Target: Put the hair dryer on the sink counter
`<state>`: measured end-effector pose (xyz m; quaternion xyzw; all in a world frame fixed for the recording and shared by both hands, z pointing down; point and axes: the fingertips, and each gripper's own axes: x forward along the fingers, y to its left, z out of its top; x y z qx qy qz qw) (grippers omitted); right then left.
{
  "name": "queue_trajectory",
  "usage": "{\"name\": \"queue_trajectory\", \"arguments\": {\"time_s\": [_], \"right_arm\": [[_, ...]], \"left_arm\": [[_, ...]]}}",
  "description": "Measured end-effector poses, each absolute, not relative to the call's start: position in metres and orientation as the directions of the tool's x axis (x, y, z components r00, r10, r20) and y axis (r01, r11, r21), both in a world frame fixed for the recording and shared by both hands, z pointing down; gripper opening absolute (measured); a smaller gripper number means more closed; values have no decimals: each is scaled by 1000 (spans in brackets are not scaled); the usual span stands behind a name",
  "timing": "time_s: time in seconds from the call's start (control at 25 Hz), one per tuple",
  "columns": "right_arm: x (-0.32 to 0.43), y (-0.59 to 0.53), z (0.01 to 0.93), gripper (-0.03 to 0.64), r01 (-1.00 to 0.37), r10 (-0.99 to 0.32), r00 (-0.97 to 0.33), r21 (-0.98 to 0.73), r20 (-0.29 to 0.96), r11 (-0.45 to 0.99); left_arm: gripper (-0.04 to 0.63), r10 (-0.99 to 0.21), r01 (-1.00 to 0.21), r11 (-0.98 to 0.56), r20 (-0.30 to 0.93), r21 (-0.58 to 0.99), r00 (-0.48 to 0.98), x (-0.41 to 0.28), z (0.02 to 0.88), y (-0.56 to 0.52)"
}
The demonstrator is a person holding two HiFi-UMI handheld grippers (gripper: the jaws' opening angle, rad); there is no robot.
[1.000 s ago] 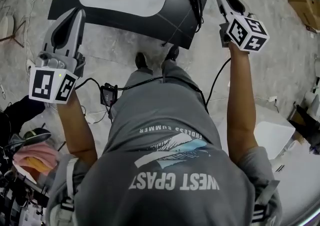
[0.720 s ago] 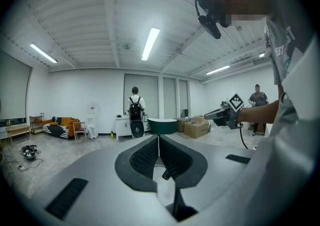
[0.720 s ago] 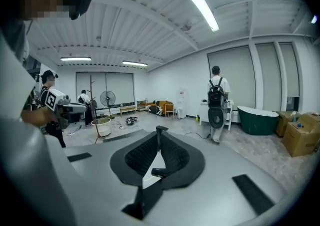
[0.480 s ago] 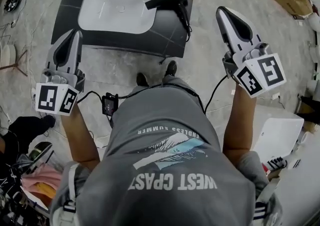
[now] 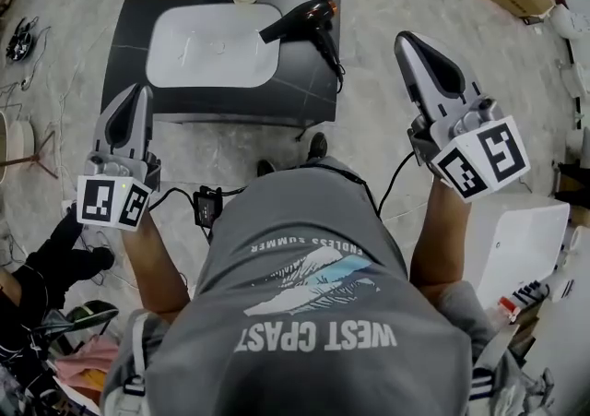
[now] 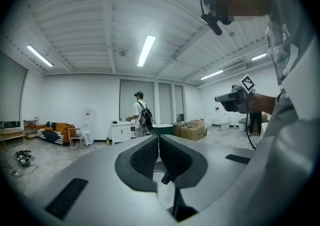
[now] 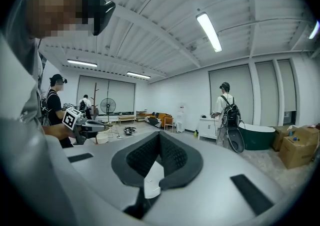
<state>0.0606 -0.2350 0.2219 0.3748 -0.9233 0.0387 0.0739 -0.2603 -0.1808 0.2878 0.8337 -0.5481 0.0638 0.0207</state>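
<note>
We find the hair dryer (image 5: 300, 22) lying on the dark desk (image 5: 309, 96), just right of the white basin (image 5: 212, 45). We record the left tongs (image 6: 158, 139) and the right tongs (image 7: 160, 136) pressed together, empty, well apart from it.

Head cam: overhead, steeply down on the person's grey T-shirt (image 5: 313, 313) and the black slab sink counter (image 5: 230, 102) ahead. Gripper cams: close behind their jaws, tilted up across the room; both catch the backpack-wearing person (image 6: 141, 116).
</note>
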Motion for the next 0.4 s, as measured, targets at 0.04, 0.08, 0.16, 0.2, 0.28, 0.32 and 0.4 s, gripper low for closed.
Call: {"name": "queue_trajectory", "arguments": {"time_s": [0.04, 0.08, 0.16, 0.2, 0.28, 0.32, 0.4], "right_arm": [[60, -234, 221, 29, -700, -688, -707, -22, 165, 714], [60, -233, 221, 28, -700, -688, -707, -27, 163, 713], [59, -232, 220, 28, -704, -691, -705, -35, 164, 710], [59, -232, 220, 28, -706, -693, -702, -36, 165, 707], [57, -232, 220, 28, -709, -695, -699, -39, 167, 704], [56, -233, 219, 28, -710, -696, -699, -39, 167, 703], [53, -233, 219, 28, -710, -696, -699, -39, 167, 703]], "left_arm": [[23, -911, -916, -400, 129, -35, 392, -262, 288, -180], [23, -910, -915, -401, 128, -34, 394, -263, 288, -180], [23, -908, -914, -405, 127, -32, 398, -265, 287, -180], [23, -907, -913, -407, 128, -31, 400, -266, 287, -180], [23, -906, -911, -410, 128, -30, 404, -268, 288, -180], [23, -905, -911, -411, 129, -29, 405, -269, 288, -179], [23, -904, -910, -413, 129, -27, 407, -271, 288, -179]]}}
